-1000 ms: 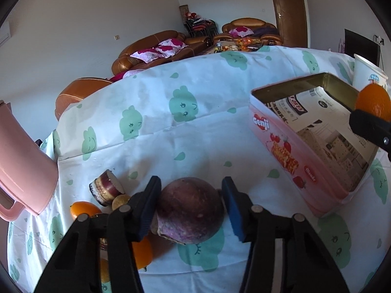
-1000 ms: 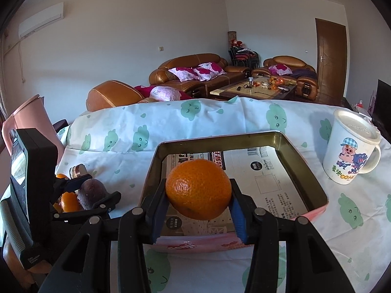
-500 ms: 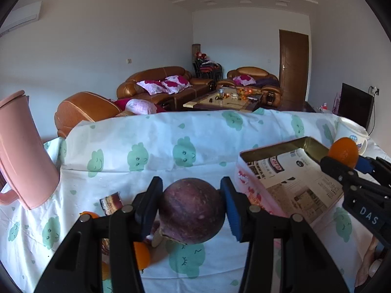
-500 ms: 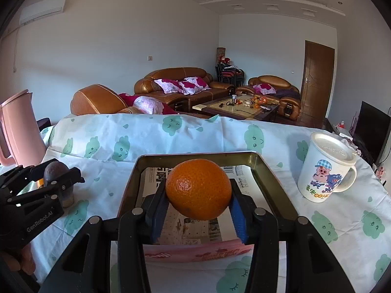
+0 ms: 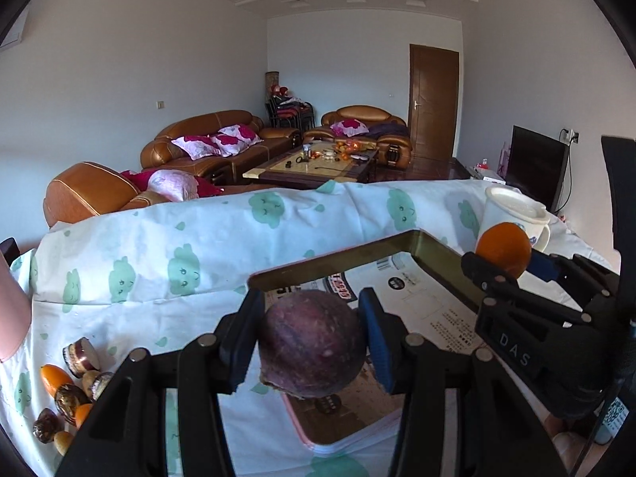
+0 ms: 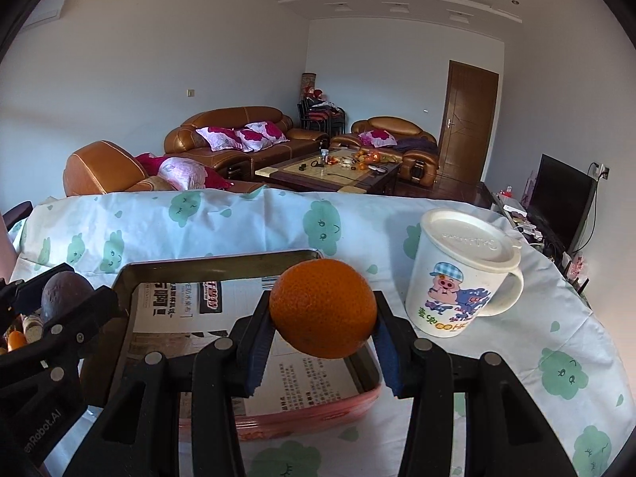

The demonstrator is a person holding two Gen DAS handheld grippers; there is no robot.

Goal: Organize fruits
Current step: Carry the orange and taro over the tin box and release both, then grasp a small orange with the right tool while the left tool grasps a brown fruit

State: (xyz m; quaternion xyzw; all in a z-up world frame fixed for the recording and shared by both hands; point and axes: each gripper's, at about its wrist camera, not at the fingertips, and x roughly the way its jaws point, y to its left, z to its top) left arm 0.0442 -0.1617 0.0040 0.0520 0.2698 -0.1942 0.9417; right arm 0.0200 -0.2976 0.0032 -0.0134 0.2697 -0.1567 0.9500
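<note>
Fruit is hovering over the tin [image 6: 222, 260] on both sides, the left gripper [image 5: 312, 342] pinching a purple passion fruit [image 5: 312, 344] and the right gripper [image 6: 322, 324] clamping an orange [image 6: 322, 308], each seemingly waiting to be dropped onto the paper lining, while leftover pieces [image 5: 67, 393] are sitting on the cloth.

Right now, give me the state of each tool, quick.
Left tool: closed on the purple fruit, held over the tin.
Right tool: closed on the orange, held over the same tin.
</note>
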